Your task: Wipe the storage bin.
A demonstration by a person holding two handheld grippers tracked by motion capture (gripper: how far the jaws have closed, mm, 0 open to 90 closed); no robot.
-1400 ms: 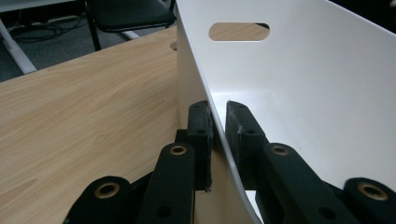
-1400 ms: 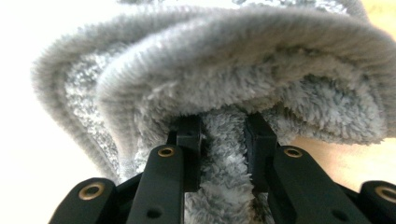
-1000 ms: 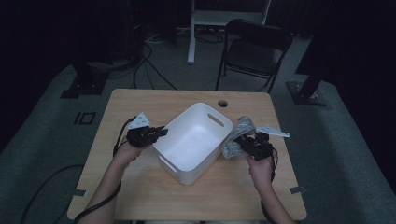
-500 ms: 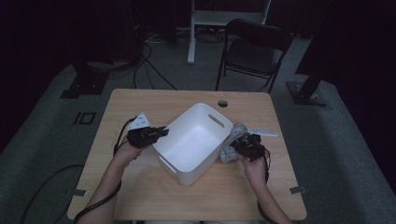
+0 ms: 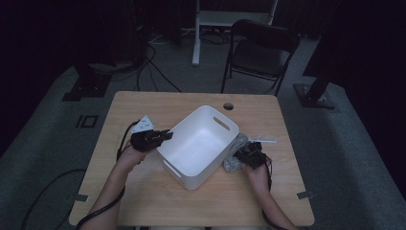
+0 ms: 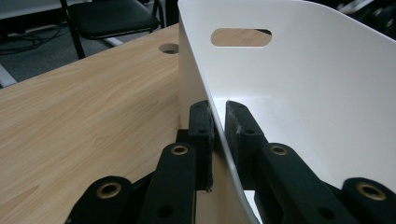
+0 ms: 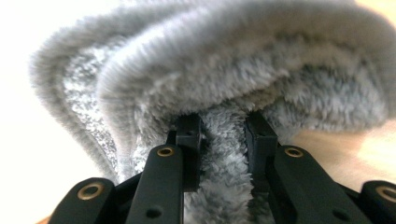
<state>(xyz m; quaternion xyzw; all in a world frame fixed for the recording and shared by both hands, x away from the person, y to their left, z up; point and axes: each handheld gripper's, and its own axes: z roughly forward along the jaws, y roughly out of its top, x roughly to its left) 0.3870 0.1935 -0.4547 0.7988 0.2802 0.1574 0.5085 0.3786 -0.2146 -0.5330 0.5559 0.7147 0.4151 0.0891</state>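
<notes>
Item: white plastic storage bin with oval handle cut-outs (image 5: 200, 143), empty, standing skewed at the middle of the pale wooden table (image 5: 143, 103). Smooth thin walls, rounded corners; one cut-out faces the table's far edge.

Item: grey fluffy fabric piece (image 7: 224, 79), long-piled plush, folded or bunched, lying on the table just beside the bin's right wall. Soft and limp; likely to sag and trail when lifted.

Left gripper (image 6: 219, 140): jaws clamped on the bin's left wall, one jaw outside and one inside the rim.

Right gripper (image 7: 222, 140): jaws closed on a fold of the fabric, pile bulging between and above them; in the high view it sits at the bin's right side (image 5: 249, 155).

Step in hand, as judged: lifting the fabric into the bin. Handling notes: keep the left grip firm so the light bin does not slide or tip; raise the fabric clear of the rim before crossing over; release only once the hanging end is inside the walls.
</notes>
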